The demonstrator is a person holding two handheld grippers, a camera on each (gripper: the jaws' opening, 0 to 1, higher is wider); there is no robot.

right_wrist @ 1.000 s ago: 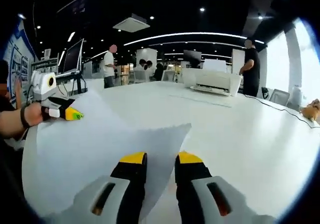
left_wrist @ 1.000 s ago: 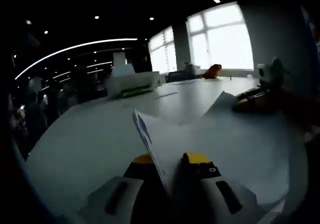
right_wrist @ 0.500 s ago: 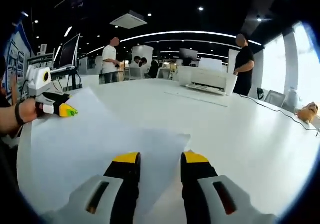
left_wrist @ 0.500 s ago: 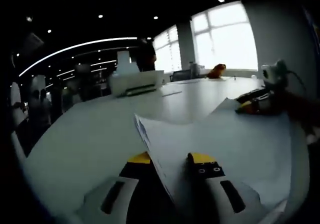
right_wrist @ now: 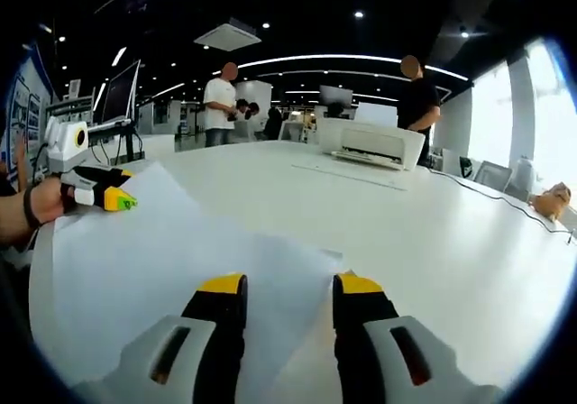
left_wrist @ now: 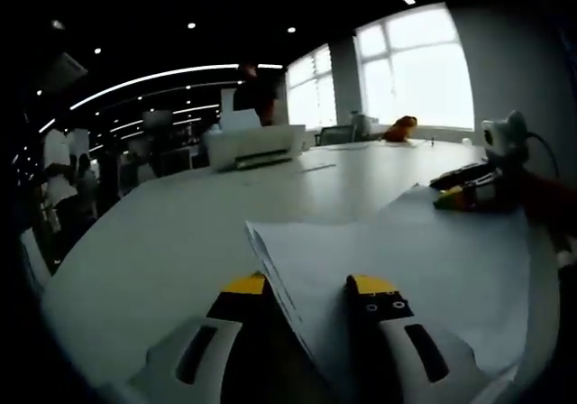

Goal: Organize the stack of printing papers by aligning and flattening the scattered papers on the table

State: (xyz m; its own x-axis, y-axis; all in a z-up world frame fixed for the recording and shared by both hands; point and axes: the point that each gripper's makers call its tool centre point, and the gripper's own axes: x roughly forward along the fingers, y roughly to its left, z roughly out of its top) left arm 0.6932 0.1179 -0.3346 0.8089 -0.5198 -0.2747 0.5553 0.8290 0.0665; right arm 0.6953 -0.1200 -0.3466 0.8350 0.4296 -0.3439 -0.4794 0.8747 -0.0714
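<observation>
Left gripper standing with jaws apart around a corner of the paper stack, right gripper likewise straddling another corner, papers lying on the white table, printer sitting beyond.

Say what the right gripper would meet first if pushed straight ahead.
The right gripper already straddles the white paper stack's corner; beyond it lies bare white table, then probably the white printer, though depth is unclear.
</observation>
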